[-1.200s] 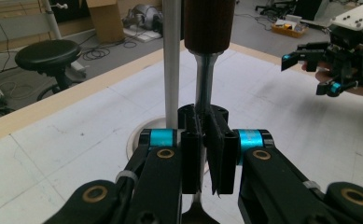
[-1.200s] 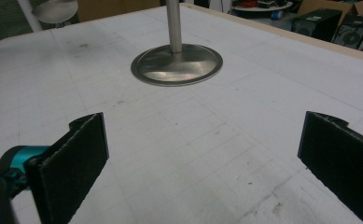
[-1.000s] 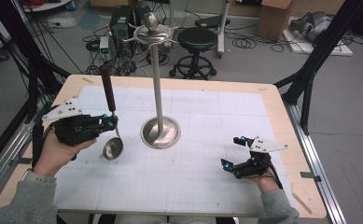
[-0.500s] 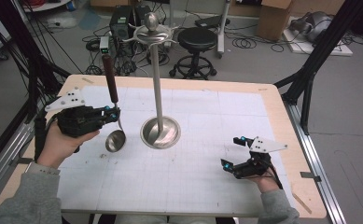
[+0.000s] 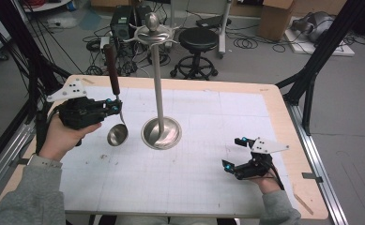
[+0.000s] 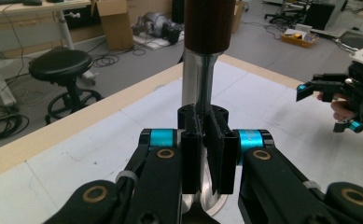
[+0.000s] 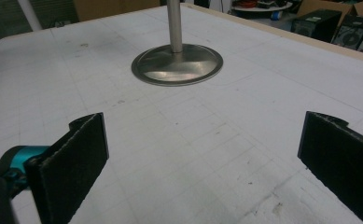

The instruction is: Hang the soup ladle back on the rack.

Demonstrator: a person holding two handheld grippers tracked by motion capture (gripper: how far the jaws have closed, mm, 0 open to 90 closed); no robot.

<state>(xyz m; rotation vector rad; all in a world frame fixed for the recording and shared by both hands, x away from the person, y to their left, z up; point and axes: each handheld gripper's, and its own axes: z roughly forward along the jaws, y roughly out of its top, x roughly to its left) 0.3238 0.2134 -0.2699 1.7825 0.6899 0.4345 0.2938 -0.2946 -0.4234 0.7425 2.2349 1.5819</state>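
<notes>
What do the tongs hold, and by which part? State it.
Left tongs grip the ladle by its thin metal shaft, just below the brown handle. Right tongs stand open and hold nothing.

The left gripper [image 5: 116, 108] is clamped on the thin metal shaft of a steel ladle with a dark brown wooden handle [image 5: 114, 101], held nearly upright with its round bowl lowest, just above the white gridded table mat [image 5: 208, 187]. Just beside the ladle stands a tall polished steel utensil stand with a round dished base and curved hooks at the top [image 5: 157, 84]. The right gripper [image 5: 234, 153] rests low near the table's right front, well apart from the stand, its 2 jaws spread wide with nothing between them.
</notes>
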